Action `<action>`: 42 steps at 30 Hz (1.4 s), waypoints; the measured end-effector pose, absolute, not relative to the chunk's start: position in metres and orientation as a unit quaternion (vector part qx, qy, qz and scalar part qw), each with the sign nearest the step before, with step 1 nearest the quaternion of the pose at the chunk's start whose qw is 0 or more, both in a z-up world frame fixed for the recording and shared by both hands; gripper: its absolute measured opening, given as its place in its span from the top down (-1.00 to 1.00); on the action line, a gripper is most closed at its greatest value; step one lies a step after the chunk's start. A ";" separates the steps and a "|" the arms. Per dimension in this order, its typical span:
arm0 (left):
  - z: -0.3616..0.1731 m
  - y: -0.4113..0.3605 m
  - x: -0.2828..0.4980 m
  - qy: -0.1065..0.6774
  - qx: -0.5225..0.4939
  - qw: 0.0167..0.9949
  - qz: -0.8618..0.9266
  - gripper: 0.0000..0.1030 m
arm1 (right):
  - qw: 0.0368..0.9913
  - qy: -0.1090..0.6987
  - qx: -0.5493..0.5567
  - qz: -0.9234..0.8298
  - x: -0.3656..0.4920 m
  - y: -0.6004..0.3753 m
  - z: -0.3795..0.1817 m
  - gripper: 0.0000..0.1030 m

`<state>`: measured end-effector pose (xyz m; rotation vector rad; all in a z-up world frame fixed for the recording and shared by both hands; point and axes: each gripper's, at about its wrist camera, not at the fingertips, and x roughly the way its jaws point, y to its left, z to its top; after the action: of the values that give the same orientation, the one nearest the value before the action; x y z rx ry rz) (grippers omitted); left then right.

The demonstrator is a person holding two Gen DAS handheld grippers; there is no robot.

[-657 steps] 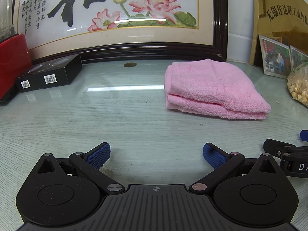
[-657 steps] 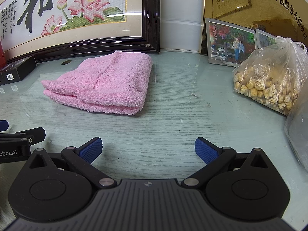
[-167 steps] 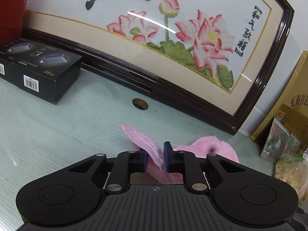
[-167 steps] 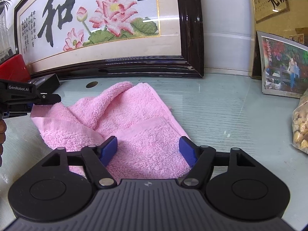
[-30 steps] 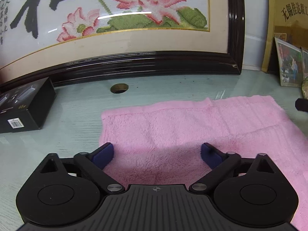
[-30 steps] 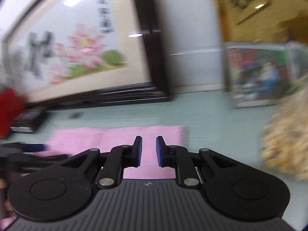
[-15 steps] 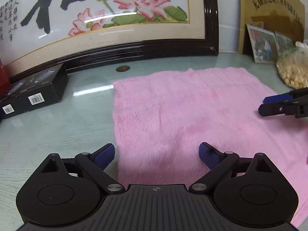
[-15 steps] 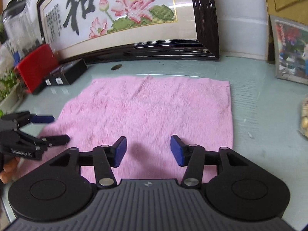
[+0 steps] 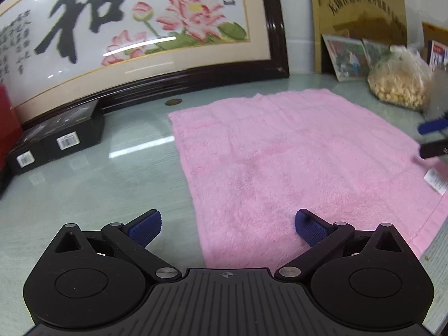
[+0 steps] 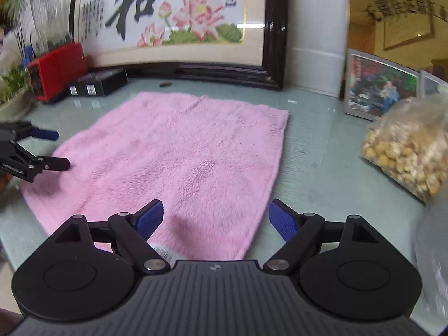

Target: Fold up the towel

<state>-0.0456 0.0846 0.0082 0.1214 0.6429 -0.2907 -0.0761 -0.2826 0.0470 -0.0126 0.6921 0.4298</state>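
Observation:
The pink towel [image 9: 282, 156] lies spread flat on the glass-topped table [image 9: 98, 184]; it also shows in the right wrist view [image 10: 179, 162]. My left gripper [image 9: 226, 225] is open and empty, hovering over the towel's near left edge. My right gripper [image 10: 215, 218] is open and empty over the towel's near right corner, where a white label [image 10: 163, 250] shows. Each gripper shows at the edge of the other's view: the right one [image 9: 432, 140], the left one [image 10: 50, 149].
A large framed lotus picture [image 9: 134, 36] leans along the back. Black boxes [image 9: 56, 140] and a red box [image 10: 56, 67] stand at the back left. A plastic bag of food [image 10: 406, 151] and framed photos [image 10: 380, 84] are at the right. A coin [image 9: 173, 101] lies behind the towel.
Both grippers have pulled back toward the near edge of the spread towel. The right gripper's jaws have opened wider.

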 end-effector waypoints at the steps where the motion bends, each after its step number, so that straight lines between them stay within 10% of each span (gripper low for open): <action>1: 0.009 0.090 -0.053 0.304 0.046 0.940 -0.145 -1.00 | 0.921 0.329 -0.003 0.208 -0.087 -0.289 0.047 -0.64; 42: -0.015 0.080 -0.142 0.244 -0.008 0.961 -0.129 -1.00 | 0.976 0.183 0.037 0.116 -0.176 -0.273 -0.014 0.08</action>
<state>-0.1423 0.0804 -0.0145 -0.0166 0.4945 -0.2622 -0.1756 -0.2734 -0.0143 0.0755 0.3698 0.2329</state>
